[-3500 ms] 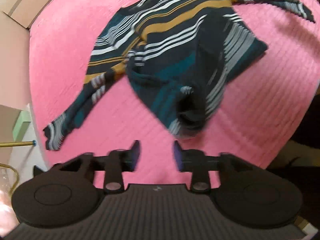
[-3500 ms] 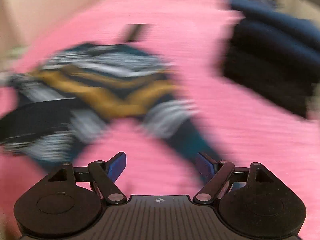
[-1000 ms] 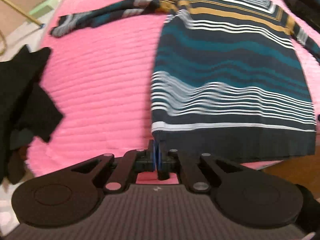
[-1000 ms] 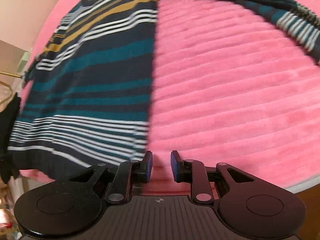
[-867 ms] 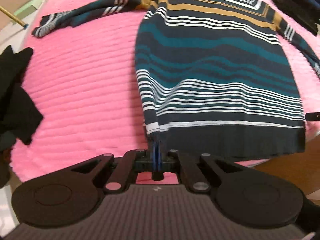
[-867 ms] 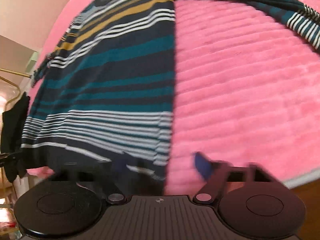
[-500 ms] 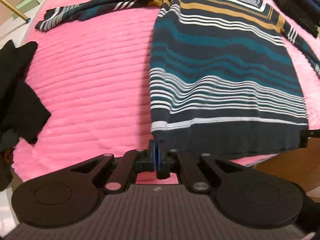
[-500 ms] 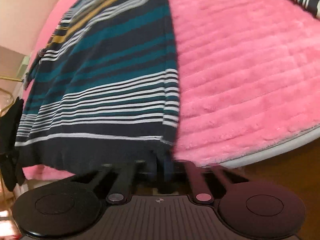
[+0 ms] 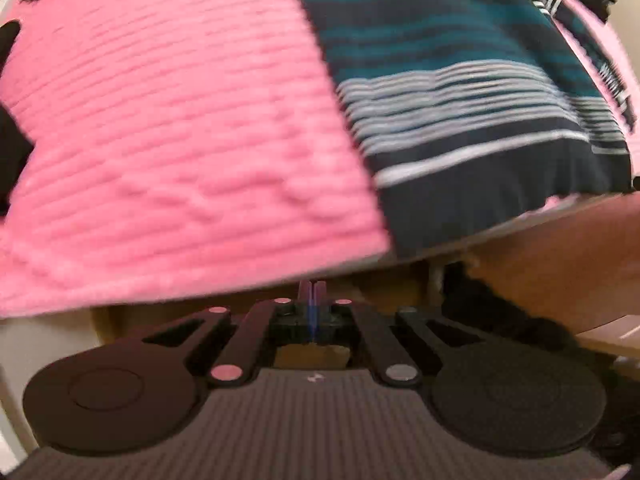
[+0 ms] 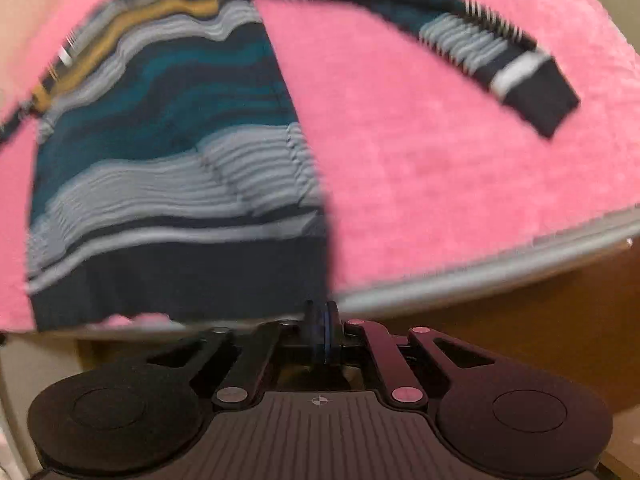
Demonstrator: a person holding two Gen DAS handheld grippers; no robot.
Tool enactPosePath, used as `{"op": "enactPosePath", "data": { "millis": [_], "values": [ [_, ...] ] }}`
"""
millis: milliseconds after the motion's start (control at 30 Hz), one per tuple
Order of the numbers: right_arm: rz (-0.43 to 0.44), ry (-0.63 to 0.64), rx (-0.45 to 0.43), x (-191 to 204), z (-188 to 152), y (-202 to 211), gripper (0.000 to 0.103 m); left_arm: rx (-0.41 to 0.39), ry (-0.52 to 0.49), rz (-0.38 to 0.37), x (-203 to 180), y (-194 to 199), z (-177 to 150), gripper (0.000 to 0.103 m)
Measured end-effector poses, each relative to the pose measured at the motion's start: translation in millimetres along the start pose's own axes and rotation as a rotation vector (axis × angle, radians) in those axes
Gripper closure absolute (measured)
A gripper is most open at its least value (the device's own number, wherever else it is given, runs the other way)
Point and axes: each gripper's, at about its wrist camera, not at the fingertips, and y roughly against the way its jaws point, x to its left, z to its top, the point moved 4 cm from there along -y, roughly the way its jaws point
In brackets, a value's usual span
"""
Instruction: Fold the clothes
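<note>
Both hem corners have slipped free as the striped sweater [image 10: 168, 168] lies spread flat on the pink bed [image 9: 168, 128], hem at the near edge. Left hand-held gripper [image 9: 311, 300] and right hand-held gripper [image 10: 321, 316] hang clenched and empty below the edge. Flattening looks finished; next calls for folding a sleeve [image 10: 480, 40] inward.

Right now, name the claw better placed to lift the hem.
Right. The right claw, shut, sits at a hem corner of the sweater; the left claw, shut, lies apart from it below the pink blanket.
</note>
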Motion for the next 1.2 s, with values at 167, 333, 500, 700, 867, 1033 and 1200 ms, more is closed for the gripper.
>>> {"op": "enactPosePath", "data": {
  "millis": [167,333,500,700,867,1033,1200],
  "values": [
    [0.006,-0.035,-0.061,12.6,6.3,14.0,0.022,-0.077,0.03,0.022,16.9,27.4,12.4,0.098],
    [-0.009,-0.028,-0.16,13.0,41.1,51.0,0.022,-0.149,-0.012,0.022,12.3,47.2,46.8,0.092],
    [-0.07,-0.032,-0.267,-22.6,83.9,79.2,0.022,-0.201,-0.098,0.004,-30.5,56.3,94.0,0.087],
    [-0.126,-0.038,-0.26,-112.9,143.3,57.3,0.022,-0.206,-0.187,0.008,-105.0,45.8,141.6,0.081],
    [-0.127,0.093,-0.183,-178.6,185.1,12.6,0.024,-0.131,-0.232,0.019,-178.7,16.7,169.1,0.081],
    [-0.004,0.156,-0.119,-211.4,222.1,-23.6,0.045,-0.072,-0.328,-0.006,-249.6,0.3,193.9,0.081],
    [0.021,0.417,0.003,-197.2,240.2,-22.9,0.093,-0.084,-0.396,-0.01,-292.8,1.2,232.1,0.081]
  ]
}}
